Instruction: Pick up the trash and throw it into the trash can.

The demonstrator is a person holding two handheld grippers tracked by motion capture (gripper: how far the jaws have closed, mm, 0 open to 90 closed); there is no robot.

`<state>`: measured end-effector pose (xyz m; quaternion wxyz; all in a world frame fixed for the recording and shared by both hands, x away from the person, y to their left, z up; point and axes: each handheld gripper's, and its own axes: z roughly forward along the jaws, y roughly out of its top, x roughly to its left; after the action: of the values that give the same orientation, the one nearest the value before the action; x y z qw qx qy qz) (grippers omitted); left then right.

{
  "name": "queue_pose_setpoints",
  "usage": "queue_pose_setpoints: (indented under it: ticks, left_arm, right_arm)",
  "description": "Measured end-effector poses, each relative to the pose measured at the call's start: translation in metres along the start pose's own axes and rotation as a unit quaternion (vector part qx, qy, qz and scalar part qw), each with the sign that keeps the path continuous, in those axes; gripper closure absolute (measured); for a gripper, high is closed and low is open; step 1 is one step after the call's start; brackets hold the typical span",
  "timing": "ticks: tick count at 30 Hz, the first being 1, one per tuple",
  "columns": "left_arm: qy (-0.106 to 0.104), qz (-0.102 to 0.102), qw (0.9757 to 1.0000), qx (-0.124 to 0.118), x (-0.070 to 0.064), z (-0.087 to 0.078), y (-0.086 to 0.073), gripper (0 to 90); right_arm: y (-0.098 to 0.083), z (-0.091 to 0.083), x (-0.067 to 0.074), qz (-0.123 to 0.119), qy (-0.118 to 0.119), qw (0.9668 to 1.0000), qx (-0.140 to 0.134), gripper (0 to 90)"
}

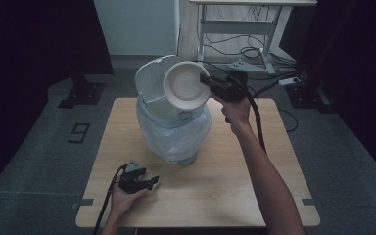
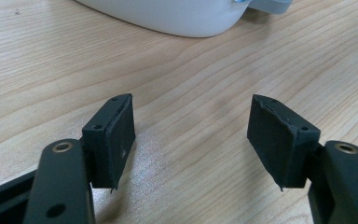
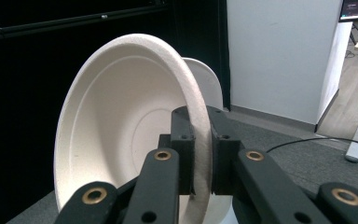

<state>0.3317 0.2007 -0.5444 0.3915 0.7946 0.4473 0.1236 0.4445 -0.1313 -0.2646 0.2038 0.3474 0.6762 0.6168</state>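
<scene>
Pale paper bowl [image 1: 186,85] hangs tipped on edge above the open bin [image 1: 172,120] — its rim pinched tight in the right gripper [image 1: 206,82]. Down near the table's [image 1: 225,171] front edge, the left gripper [image 1: 152,181] rests low over the wood — jaws spread wide, nothing between them.
</scene>
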Motion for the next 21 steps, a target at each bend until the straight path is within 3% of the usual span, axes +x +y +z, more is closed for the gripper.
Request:
queue_pose_setpoints:
  ticks: [21]
  left_arm:
    - [-0.004, -0.003, 1.0000, 0.006, 0.003, 0.000, -0.001, 31.9]
  right_arm:
    - [0.000, 0.046, 0.004, -0.004, 0.006, 0.9999, 0.016, 82.5]
